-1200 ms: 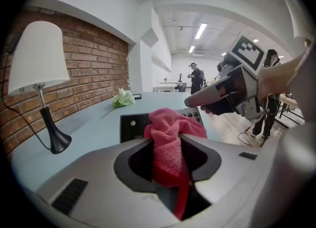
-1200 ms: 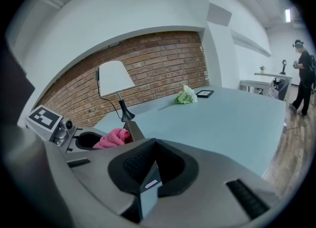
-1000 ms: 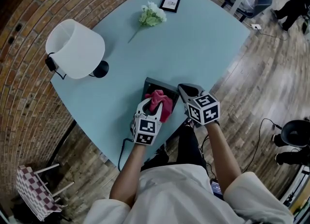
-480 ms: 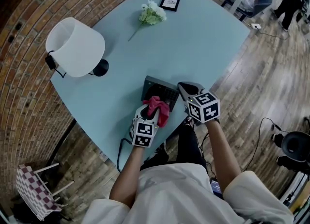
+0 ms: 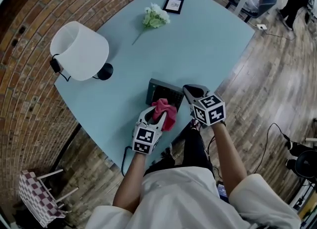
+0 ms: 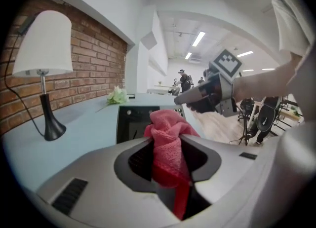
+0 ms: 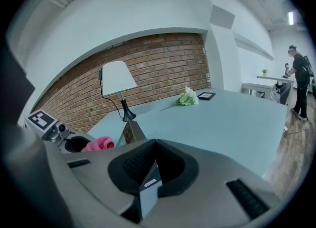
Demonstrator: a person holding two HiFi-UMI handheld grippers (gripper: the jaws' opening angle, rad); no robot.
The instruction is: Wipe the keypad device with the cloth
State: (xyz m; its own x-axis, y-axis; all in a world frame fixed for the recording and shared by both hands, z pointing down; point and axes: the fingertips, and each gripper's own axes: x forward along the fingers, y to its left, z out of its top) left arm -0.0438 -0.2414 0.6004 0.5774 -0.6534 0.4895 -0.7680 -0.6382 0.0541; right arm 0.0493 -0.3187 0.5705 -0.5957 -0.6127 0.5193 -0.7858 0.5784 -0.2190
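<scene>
The dark keypad device (image 5: 162, 91) lies near the table's front edge. A pink cloth (image 5: 165, 112) is bunched between the jaws of my left gripper (image 5: 157, 116), which is shut on it, and rests on the device's near end. From the left gripper view the cloth (image 6: 169, 140) hangs in front of the device (image 6: 132, 121). My right gripper (image 5: 191, 94) is at the device's right side. In its own view, my right gripper (image 7: 152, 171) is shut on the device's thin grey edge (image 7: 136, 134), with the cloth (image 7: 99, 144) off to the left.
A white-shaded lamp (image 5: 79, 50) with a black base stands at the table's left. A small bunch of white flowers (image 5: 154, 17) and a framed picture (image 5: 173, 5) lie at the far side. The light blue table (image 5: 213, 39) ends just behind both grippers, above a wood floor.
My left gripper has drawn the cloth back over the device toward the table's front edge, slightly left. The right gripper has stayed where it was.
</scene>
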